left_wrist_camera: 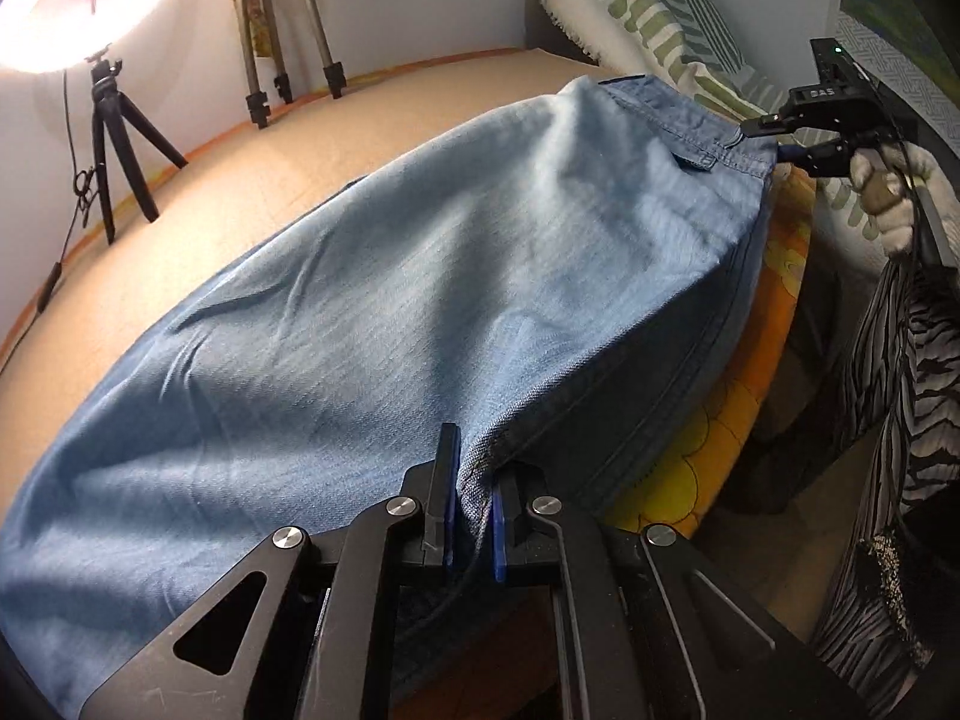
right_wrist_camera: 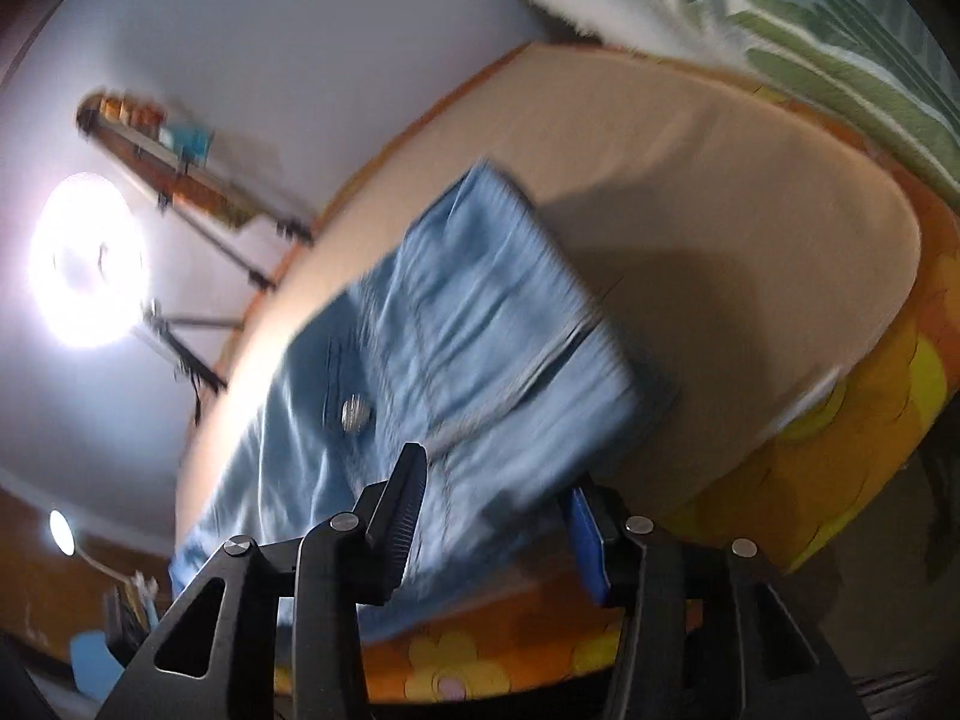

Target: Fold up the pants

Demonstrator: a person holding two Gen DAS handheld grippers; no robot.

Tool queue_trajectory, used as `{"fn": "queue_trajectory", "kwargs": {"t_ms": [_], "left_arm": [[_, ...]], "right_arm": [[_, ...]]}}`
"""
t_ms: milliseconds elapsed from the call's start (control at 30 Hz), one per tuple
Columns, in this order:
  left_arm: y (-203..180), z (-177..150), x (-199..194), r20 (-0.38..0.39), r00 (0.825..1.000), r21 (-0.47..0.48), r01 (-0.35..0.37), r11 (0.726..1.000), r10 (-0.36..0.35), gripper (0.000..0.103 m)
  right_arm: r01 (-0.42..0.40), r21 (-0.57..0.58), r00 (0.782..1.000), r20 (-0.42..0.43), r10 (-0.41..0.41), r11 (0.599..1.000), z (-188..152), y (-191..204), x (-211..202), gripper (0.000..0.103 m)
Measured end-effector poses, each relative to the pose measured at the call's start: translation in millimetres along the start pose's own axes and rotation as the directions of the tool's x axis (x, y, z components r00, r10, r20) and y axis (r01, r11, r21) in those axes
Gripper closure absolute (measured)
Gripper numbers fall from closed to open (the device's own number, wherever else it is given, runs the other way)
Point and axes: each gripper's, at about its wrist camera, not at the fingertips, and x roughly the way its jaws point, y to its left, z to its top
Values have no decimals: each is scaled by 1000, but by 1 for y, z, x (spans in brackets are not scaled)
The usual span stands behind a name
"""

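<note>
A lit ring lamp (left_wrist_camera: 90,0) stands far left on the tan bed (left_wrist_camera: 252,180). The light-blue denim pants (left_wrist_camera: 420,300) lie across it. The left gripper (left_wrist_camera: 474,516) pinches their near hem tight. At far right, the right gripper (right_wrist_camera: 498,516) stands parted around the waistband, unclamped; the waistband could slide off the bed's edge, skewing the fold.

The pants (left_wrist_camera: 456,300) are spread diagonally across the mattress (left_wrist_camera: 288,168), from lower left to upper right of the left wrist frame. The left gripper (left_wrist_camera: 474,498) is placed at their lower edge, the right gripper (left_wrist_camera: 774,141) at their upper right end. Two tripods (left_wrist_camera: 120,138) are stood behind, at upper left. A cushion (left_wrist_camera: 648,6) is set at upper right.
</note>
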Motion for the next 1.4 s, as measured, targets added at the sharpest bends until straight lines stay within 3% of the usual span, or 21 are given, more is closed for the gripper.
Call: {"fn": "queue_trajectory", "kwargs": {"t_ms": [33, 100, 167, 267, 433, 533, 633, 667, 700, 800, 1000, 1167, 1233, 1300, 1400], "left_arm": [[0, 1, -1, 4, 1000, -1, 0, 1000, 0, 96], [0, 1, -5, 18, 1000, -1, -2, 1000, 2, 97], [1, 3, -12, 35, 999, -7, 7, 1000, -7, 97], [4, 0, -17, 43, 999, -24, 31, 999, -30, 97], [-8, -10, -6, -9, 1000, 33, 18, 999, -18, 97], [-5, -11, -8, -11, 999, 16, 34, 999, -34, 96], [-1, -12, -11, -27, 998, 0, 57, 998, -57, 89], [-1, -13, -12, -33, 998, -7, 55, 998, -56, 89], [0, -13, -14, -36, 998, -17, 59, 998, -60, 87], [2, -13, -26, -25, 997, -50, 73, 996, -74, 80], [8, 1, -57, 70, 992, -91, 108, 990, -102, 78], [10, 18, -70, 105, 993, -88, 59, 994, -50, 77], [12, 27, -62, 101, 994, -102, 44, 994, -34, 77], [12, 36, -52, 104, 994, -114, 42, 993, -30, 77], [4, 47, -28, 102, 993, -113, 65, 992, -53, 77]], "right_arm": [[-1, 5, 1000, -6, 1, 1000, 2, -2, 2, 71], [40, -14, 999, -13, -40, 999, 4, 0, 2, 94], [61, -49, 998, -7, -62, 997, 0, 7, -3, 100], [111, -102, 994, 22, -110, 988, -4, 11, -13, 101], [187, -120, 981, -24, -191, 975, -5, 4, 2, 102], [223, -162, 972, -36, -232, 961, -9, 10, 6, 101], [254, -179, 963, -47, -266, 951, -8, 11, -1, 89], [266, -184, 960, -39, -278, 946, -6, 11, -9, 72], [274, -184, 959, -23, -282, 944, -5, 10, -16, 67], [275, -206, 961, 46, -271, 939, 2, 14, -43, 67], [224, -348, 971, 154, -180, 910, 21, 60, -67, 63], [125, -488, 989, 127, -71, 864, 27, 107, -45, 62], [82, -566, 994, 102, -29, 820, 27, 131, -28, 61], [40, -612, 997, 77, 9, 790, 26, 149, -12, 52], [-8, -657, 997, 57, 60, 754, 24, 173, 17, 50]]}}
